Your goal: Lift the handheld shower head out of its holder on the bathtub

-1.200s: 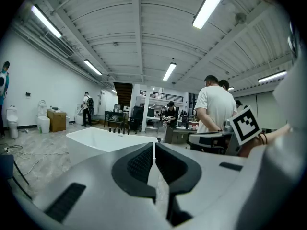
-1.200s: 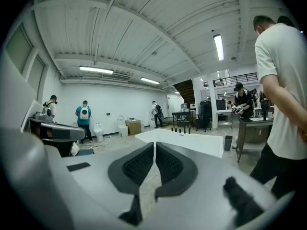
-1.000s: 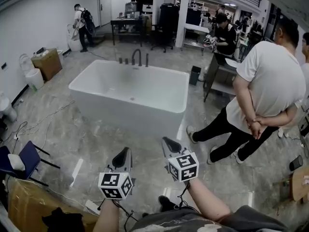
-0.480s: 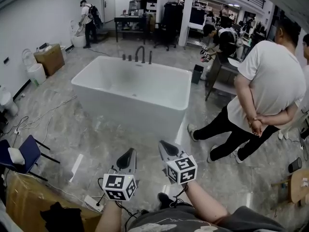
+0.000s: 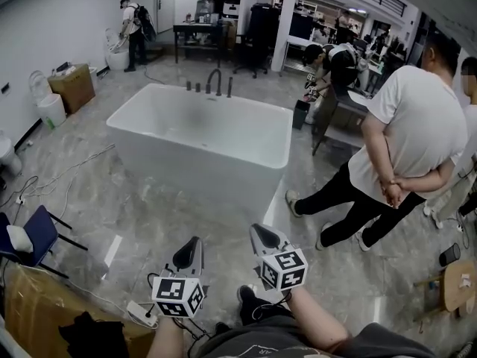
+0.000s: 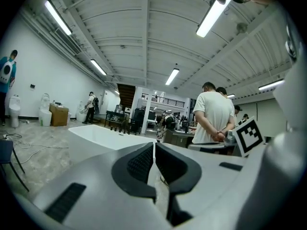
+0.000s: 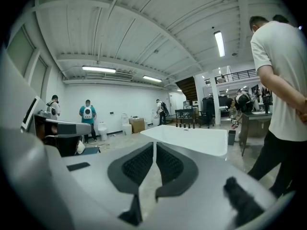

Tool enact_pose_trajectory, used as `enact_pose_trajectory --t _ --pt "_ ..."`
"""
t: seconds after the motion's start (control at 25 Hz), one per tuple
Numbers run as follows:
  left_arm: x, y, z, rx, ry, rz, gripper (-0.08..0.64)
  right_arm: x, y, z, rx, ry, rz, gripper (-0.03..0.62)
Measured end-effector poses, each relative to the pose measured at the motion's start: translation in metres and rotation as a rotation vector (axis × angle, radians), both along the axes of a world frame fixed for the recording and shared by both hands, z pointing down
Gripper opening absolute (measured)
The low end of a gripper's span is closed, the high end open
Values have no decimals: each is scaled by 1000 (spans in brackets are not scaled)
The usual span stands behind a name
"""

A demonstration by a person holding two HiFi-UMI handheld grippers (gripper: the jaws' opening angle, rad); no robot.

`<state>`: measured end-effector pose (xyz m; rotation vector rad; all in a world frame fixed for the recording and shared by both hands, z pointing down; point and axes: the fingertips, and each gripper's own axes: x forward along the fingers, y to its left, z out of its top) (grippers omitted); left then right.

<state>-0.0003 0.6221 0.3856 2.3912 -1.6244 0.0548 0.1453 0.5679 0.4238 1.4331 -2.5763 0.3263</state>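
Observation:
A white freestanding bathtub [image 5: 201, 136] stands in the middle of the marble floor. Dark fittings [image 5: 214, 83], a curved spout and upright pieces, rise from its far rim; I cannot tell which one is the shower head. The tub [image 6: 103, 137] shows far off in the left gripper view, and the tub [image 7: 192, 137] also in the right gripper view. My left gripper [image 5: 188, 256] and right gripper [image 5: 264, 239] hang low and near me, well short of the tub. Both are shut with nothing between the jaws.
A person in a white shirt [image 5: 406, 136] stands right of the tub, hands behind the back. A blue chair [image 5: 33, 237] and cables lie at the left. A cardboard box [image 5: 71, 86], white bins, desks and other people are farther back.
Both grippers have sunk a little in the head view, and the view has shifted slightly toward the tub. Their jaws stay shut.

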Motion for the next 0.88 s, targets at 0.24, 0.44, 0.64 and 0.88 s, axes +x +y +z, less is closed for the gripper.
enact_pose_trajectory --t 0.24,0.44,0.64,0.88 --pt "-6 -30 12 -24 6 -9 26 -3 -37 12 -14 -26 10 34" --pt "-7 -86 15 -9 17 -21 26 -5 -102 21 -16 -42 5 34" --pt "-5 -150 16 -18 9 -44 26 -4 -173 20 -15 -48 -18 35" --pt "-3 -205 18 -32 0 -83 26 -6 -242 19 -21 -58 -58 35"
